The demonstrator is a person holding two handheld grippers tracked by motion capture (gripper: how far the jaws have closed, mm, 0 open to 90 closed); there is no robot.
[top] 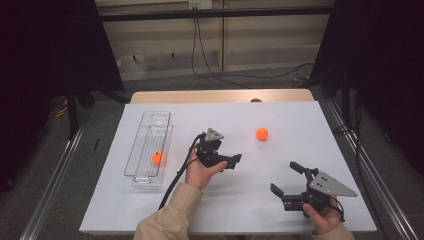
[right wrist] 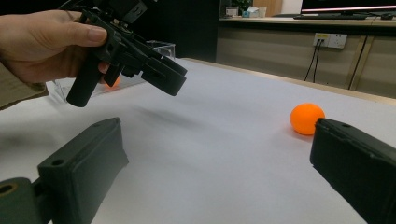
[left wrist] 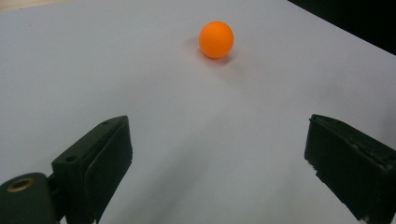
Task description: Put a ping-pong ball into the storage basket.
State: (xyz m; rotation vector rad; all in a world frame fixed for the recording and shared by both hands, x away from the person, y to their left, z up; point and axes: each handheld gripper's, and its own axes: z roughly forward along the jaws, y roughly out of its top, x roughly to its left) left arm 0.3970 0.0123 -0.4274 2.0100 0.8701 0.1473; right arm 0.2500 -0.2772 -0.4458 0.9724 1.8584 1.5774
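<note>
White paper covers the table (top: 150,215), and on it, right of centre in the upper half of the high view, we see a loose orange ball (top: 262,133) lying by itself. A second orange ball (top: 158,157) already sits in the clear tray (top: 148,119) at the left of the frame, so we judge the job in hand to be fetching the loose one and adding it to the tray. Our left gripper (top: 231,161), at centre frame, points toward that ball with its jaws spread wide and nothing between them; in the left gripper view the ball (left wrist: 216,39) lies well ahead, slightly left of the midline between the jaws. To do this well, we would shift the aim a touch, come in low so both pads pass either side of the ball's widest part, and close gently, since a round ball on smooth paper will likely roll off at any one-sided nudge. Our right gripper (top: 287,181), at lower right, rests with jaws apart and empty, well away from the ball.
</note>
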